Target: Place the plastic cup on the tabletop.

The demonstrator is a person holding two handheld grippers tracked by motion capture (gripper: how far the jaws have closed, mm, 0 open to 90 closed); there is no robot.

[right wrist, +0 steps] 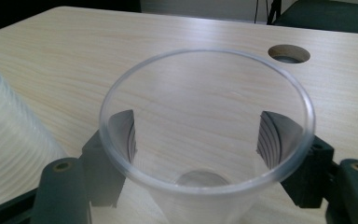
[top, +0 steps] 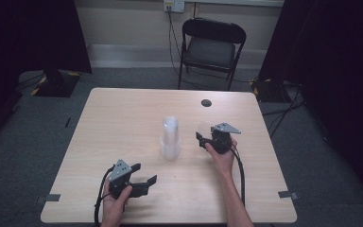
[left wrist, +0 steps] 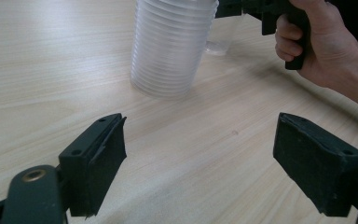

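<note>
A tall stack of clear plastic cups (top: 170,137) stands upright near the middle of the pale wooden counter (top: 123,118); this stack is my landmark. Just to its right, my right claw (top: 203,138) pinches a single clear cup (right wrist: 205,135), one jaw pressed on each side of its wall. The cup is upright, mouth open, and I see nothing inside it; its base is at the counter, though I cannot tell if it touches. Nearer me and to the left of the stack, my left claw (top: 144,174) has its jaws spread wide, gripping nothing, aimed toward the stack. Beyond the stack, a round cable hole (top: 206,102) sits in the counter, and a dark folding chair (top: 211,47) stands farther back.
</note>
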